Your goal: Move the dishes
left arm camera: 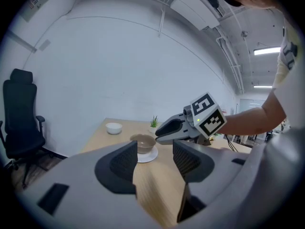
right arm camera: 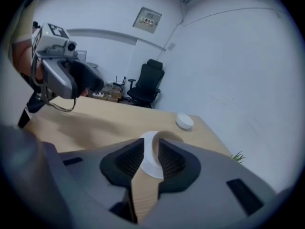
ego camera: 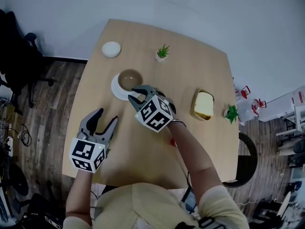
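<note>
Bowl (ego camera: 129, 78) sits loose on the white plate (ego camera: 116, 88), a bit left of the middle of the table (ego camera: 138, 151). Nearest, at the lower left, the left gripper (ego camera: 106, 116) has its jaws spread wide with nothing in them. Next, the right gripper (ego camera: 137, 93) has its jaws a little apart, one on each side of the plate's near rim. If they grab only that thin edge, the plate could tip and the bowl slide off. Farther back, the little white bowl (ego camera: 111, 49) and the plant (ego camera: 162, 52) could get bumped.
</note>
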Demonstrator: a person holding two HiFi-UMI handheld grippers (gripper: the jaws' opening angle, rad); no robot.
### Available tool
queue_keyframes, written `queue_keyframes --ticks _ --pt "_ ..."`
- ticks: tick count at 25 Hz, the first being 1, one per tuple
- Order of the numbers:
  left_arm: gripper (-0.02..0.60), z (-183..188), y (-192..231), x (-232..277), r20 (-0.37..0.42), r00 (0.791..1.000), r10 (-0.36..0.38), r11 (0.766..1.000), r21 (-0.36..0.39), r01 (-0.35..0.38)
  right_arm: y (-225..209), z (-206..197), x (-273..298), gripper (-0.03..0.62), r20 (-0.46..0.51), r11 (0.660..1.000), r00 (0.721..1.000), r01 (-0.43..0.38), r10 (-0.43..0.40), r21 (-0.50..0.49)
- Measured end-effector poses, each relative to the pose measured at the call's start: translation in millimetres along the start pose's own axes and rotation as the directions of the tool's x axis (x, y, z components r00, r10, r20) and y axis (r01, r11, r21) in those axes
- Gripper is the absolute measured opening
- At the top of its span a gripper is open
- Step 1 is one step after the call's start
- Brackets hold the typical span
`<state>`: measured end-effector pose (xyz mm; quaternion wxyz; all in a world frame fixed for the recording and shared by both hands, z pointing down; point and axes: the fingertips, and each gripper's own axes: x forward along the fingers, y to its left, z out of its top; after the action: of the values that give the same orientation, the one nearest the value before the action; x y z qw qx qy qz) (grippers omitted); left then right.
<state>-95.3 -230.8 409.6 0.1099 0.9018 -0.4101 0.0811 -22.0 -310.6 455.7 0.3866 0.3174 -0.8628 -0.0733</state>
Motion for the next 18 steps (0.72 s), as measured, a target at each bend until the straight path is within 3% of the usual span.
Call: queue_keyframes --ticks 6,18 --pt "0.239 -13 8 11 -0.029 1.0 -0.008 1.0 -0.02 0.007 0 -23 34 0.103 -0.11 0.986 0.993 0.016 -0.035 -0.165" --pt "0.238 -30 19 24 -0.068 0.998 -0.016 0.999 -0.034 0.014 -3 -40 61 0.104 -0.173 0.953 0.975 0.08 -0.135 -0.293"
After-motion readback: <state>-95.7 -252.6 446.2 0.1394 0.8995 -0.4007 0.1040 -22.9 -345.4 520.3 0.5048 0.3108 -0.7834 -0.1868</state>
